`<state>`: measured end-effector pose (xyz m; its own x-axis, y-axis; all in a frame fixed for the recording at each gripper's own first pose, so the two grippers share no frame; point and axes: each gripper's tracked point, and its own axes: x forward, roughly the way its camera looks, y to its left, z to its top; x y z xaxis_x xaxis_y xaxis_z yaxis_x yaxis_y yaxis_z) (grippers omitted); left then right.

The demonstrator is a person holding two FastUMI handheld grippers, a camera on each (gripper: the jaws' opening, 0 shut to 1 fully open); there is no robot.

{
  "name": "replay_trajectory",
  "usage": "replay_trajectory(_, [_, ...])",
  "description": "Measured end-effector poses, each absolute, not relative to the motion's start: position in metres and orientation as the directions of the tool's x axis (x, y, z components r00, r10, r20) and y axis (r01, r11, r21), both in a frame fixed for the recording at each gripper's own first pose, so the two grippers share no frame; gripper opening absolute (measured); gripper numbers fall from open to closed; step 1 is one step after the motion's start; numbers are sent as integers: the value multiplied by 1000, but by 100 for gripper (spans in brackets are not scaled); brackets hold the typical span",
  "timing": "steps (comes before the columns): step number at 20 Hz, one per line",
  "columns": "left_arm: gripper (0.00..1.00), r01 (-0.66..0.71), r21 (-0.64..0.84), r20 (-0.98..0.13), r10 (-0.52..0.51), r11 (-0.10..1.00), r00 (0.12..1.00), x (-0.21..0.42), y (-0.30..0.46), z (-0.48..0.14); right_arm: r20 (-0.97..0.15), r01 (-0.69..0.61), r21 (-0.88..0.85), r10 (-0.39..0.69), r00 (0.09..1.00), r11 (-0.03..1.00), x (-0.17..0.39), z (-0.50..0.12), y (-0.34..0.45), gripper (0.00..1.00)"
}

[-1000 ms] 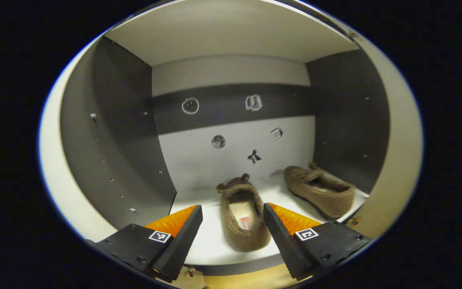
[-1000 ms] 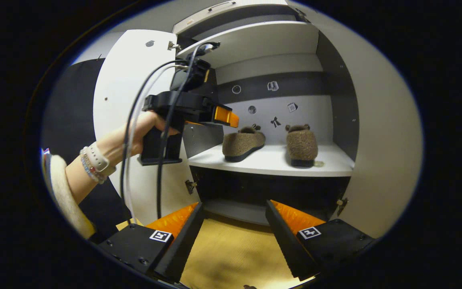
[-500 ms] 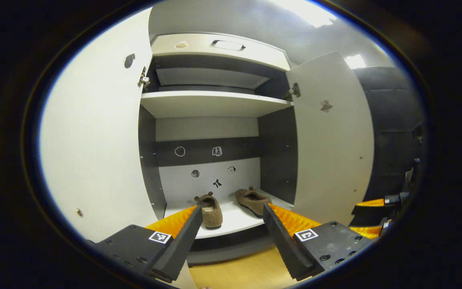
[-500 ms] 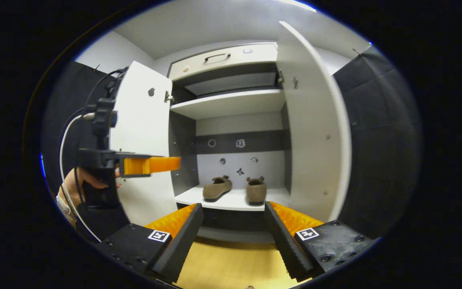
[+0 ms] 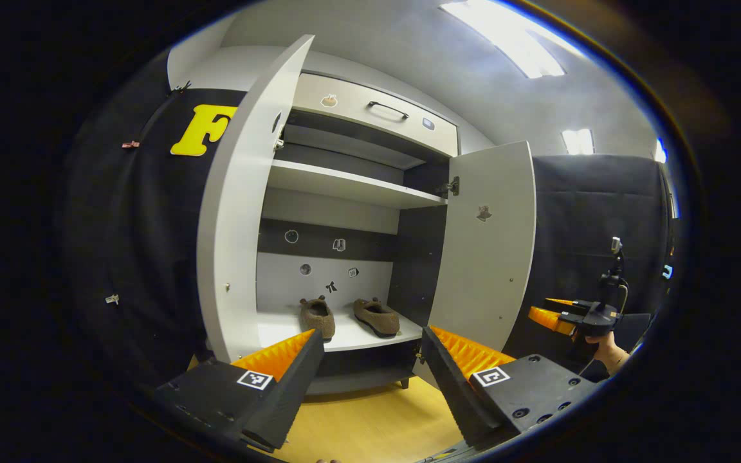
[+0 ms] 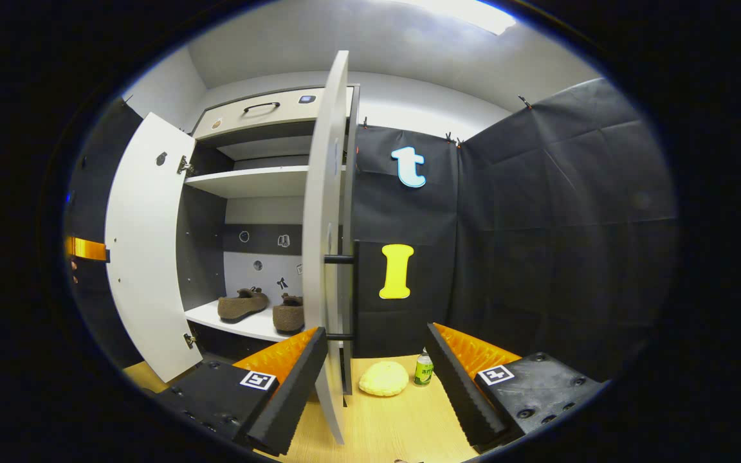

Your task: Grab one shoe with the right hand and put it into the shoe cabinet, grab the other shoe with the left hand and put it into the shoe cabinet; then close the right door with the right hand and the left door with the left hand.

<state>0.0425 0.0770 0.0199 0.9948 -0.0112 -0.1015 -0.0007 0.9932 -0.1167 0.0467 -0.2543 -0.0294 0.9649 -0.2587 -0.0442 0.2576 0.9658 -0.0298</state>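
Seeing two brown fuzzy shoes (image 5: pixel 349 316) sitting on the cabinet shelf (image 5: pixel 345 337)'s front edge; I'm holding both tongs, left gripper (image 5: pixel 372 379) and right gripper (image 6: pixel 375 379), released.

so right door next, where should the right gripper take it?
Judging by the right gripper view, the right door stands wide open, edge-on to the open right gripper. Best bet: the black bar handle on its outer face, approached from the wall side. The free edge is thin; pushing the outer face flat may work too.

Recording booth (cloth walls (image 6: pixel 538 212), cabinet (image 5: pixel 345 186)).
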Motion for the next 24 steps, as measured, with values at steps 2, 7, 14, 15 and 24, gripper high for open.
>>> replay_trajectory(2, [95,-38,-136,-100,24,990,995,26,90,23,-45,241,-37,-242,969,970,61,-32,-265,98])
replay_trajectory(7, [95,-143,-117,-86,133,983,987,-6,115,30,-74,120,-21,-121,990,993,91,-39,-262,91])
replay_trajectory(14, [95,-297,-48,-99,292,954,951,-39,146,34,-84,-97,38,100,991,995,107,-46,-211,97])
replay_trajectory(15, [95,-296,-55,-96,290,954,952,-40,145,35,-87,-125,41,128,988,991,117,-47,-191,100])
replay_trajectory(24, [95,-355,-13,-124,351,935,928,-53,168,29,-34,-210,13,210,977,978,191,-52,-99,99])
